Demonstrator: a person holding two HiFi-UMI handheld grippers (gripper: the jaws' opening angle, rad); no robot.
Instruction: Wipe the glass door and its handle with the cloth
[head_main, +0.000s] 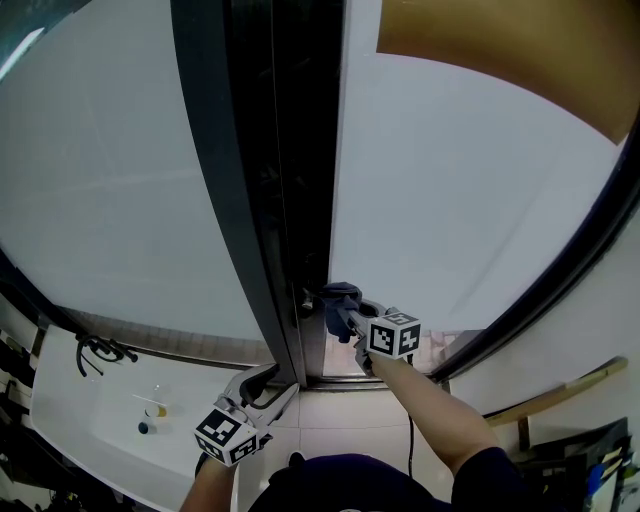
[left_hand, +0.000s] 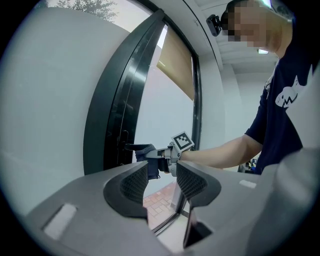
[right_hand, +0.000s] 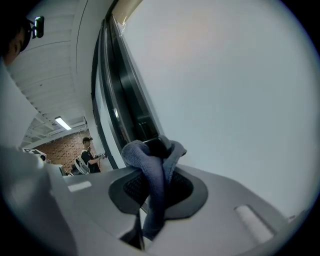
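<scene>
The glass door (head_main: 470, 190) stands in a dark frame (head_main: 255, 200). A blue-grey cloth (head_main: 337, 299) is bunched in my right gripper (head_main: 335, 303), which is shut on it and presses it against the dark door handle (head_main: 308, 298) at the frame's edge. In the right gripper view the cloth (right_hand: 154, 172) drapes over the handle (right_hand: 152, 144) between the jaws of the right gripper (right_hand: 157, 182). My left gripper (head_main: 280, 382) hangs lower left, open and empty, apart from the door. From the left gripper (left_hand: 162, 172) I see the cloth (left_hand: 149, 155) on the handle (left_hand: 131, 147).
A white ledge (head_main: 70, 410) at lower left carries a black cable (head_main: 100, 350) and small bottles (head_main: 152, 412). A wooden pole (head_main: 560, 390) leans at right. A tan blind (head_main: 500, 45) covers the glass top. A person (right_hand: 89, 154) stands far off indoors.
</scene>
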